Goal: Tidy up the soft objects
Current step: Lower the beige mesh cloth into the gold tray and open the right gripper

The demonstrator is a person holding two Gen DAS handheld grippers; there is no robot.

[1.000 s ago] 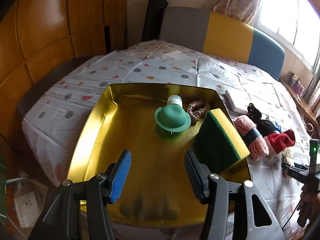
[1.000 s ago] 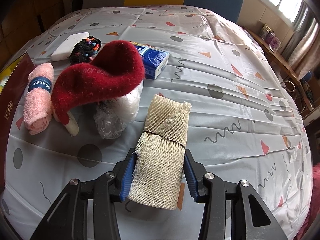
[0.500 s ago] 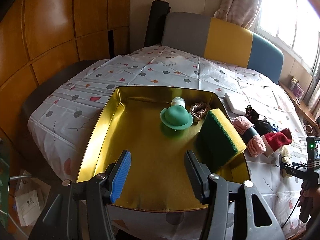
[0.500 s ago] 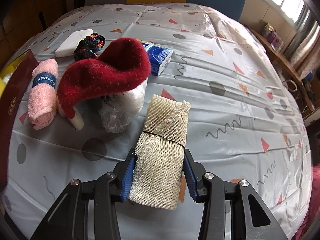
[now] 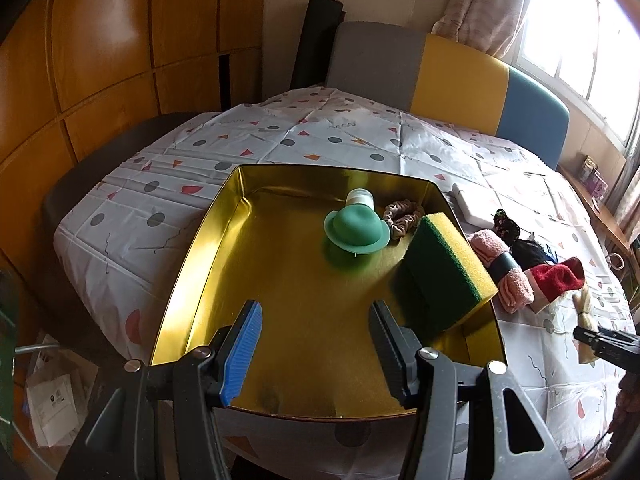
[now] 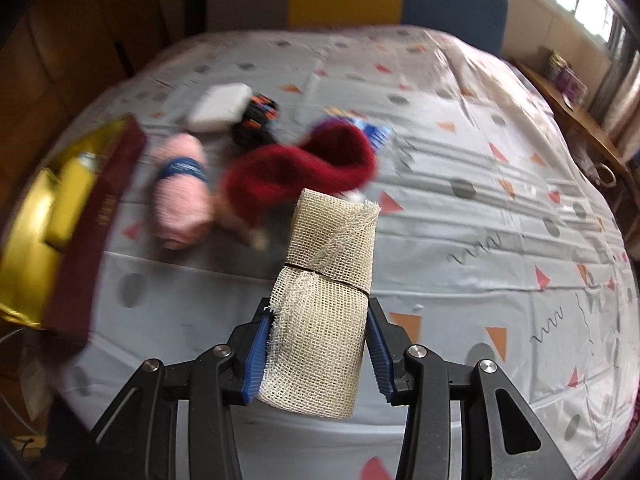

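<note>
The mesh cloth roll (image 6: 326,312), low in the frame's centre, is clamped between the right gripper (image 6: 318,354) jaws and seems clear of the tablecloth (image 6: 480,200): a carry step, I judge. Next it must travel to the gold tray (image 5: 208,264) (sponge (image 5: 444,268) and green hat (image 5: 356,228) inside). The left gripper (image 5: 316,344) hangs over it, jaws apart, empty.

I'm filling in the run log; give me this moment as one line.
right gripper: shut on mesh cloth roll | left gripper: open, nothing held, over gold tray | tray: sponge, green cap, scrunchie
</note>
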